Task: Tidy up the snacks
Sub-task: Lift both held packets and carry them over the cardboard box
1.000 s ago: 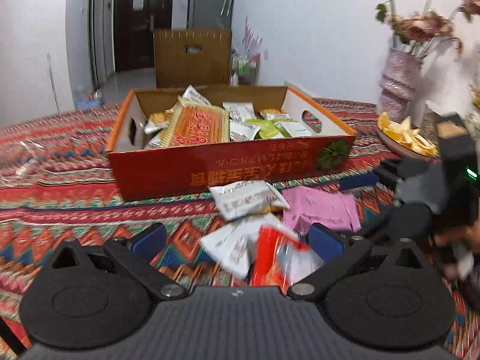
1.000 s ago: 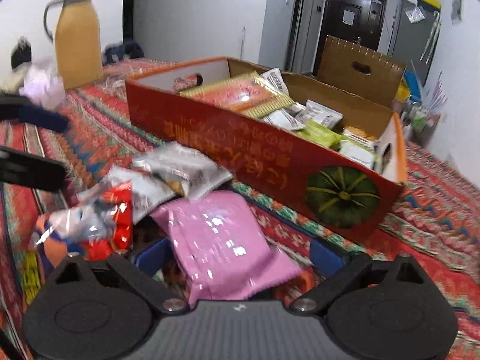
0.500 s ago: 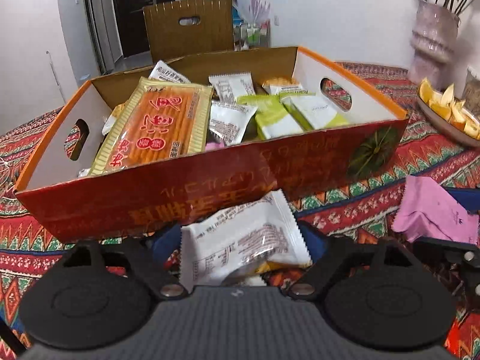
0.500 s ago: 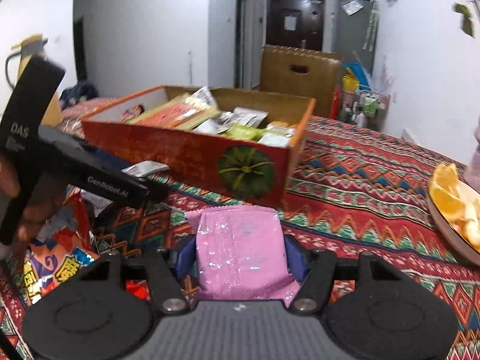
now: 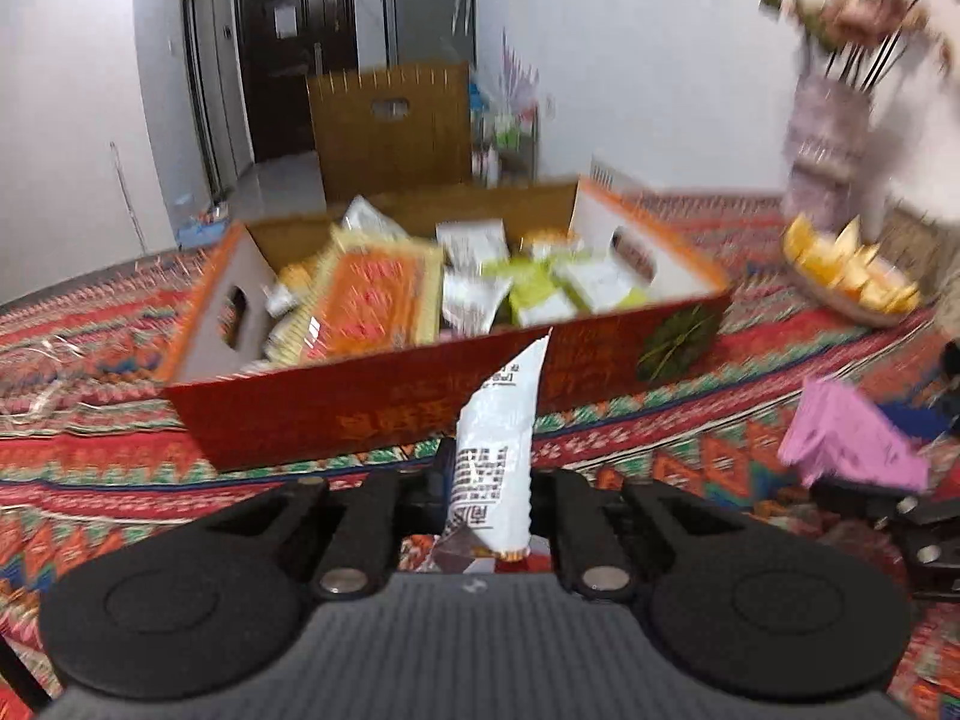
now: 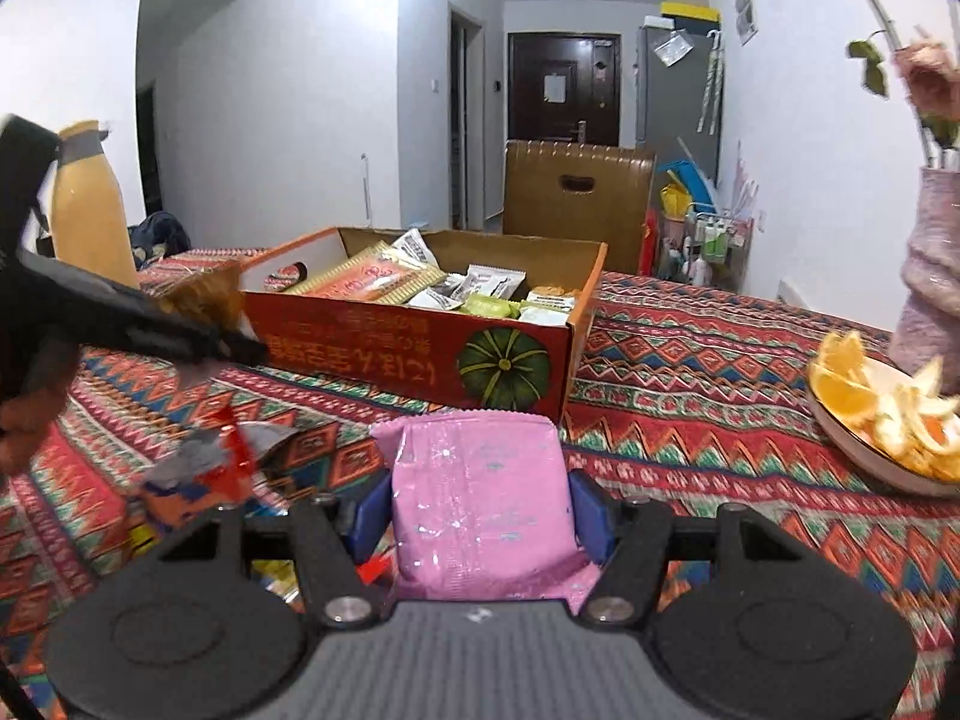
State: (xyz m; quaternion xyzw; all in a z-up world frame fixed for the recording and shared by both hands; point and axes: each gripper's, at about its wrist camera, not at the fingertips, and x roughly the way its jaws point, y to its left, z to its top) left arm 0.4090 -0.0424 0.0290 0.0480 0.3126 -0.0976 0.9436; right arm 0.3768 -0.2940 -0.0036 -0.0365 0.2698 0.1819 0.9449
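A red cardboard box (image 5: pixel 372 408) (image 6: pixel 420 354) with several snack packets inside stands on the patterned tablecloth. My left gripper (image 5: pixel 489 480) is shut on a white snack packet (image 5: pixel 495 456), which stands on edge and is lifted in front of the box's near wall. My right gripper (image 6: pixel 480 510) is shut on a pink snack packet (image 6: pixel 480 504) and holds it above the cloth, short of the box's right corner. The pink packet also shows in the left wrist view (image 5: pixel 852 441). The left gripper's body shows at the left of the right wrist view (image 6: pixel 120 324).
A red and orange packet (image 6: pixel 204 468) and other wrappers lie on the cloth at the left. A plate of orange slices (image 6: pixel 882 420) (image 5: pixel 852 282) and a pink vase (image 6: pixel 930 276) stand at the right. A yellow jug (image 6: pixel 90 210) stands far left.
My left gripper closed on the white packet and lifted it, turning it on edge. My right gripper rose a little with the pink packet. The box looks farther from the left camera.
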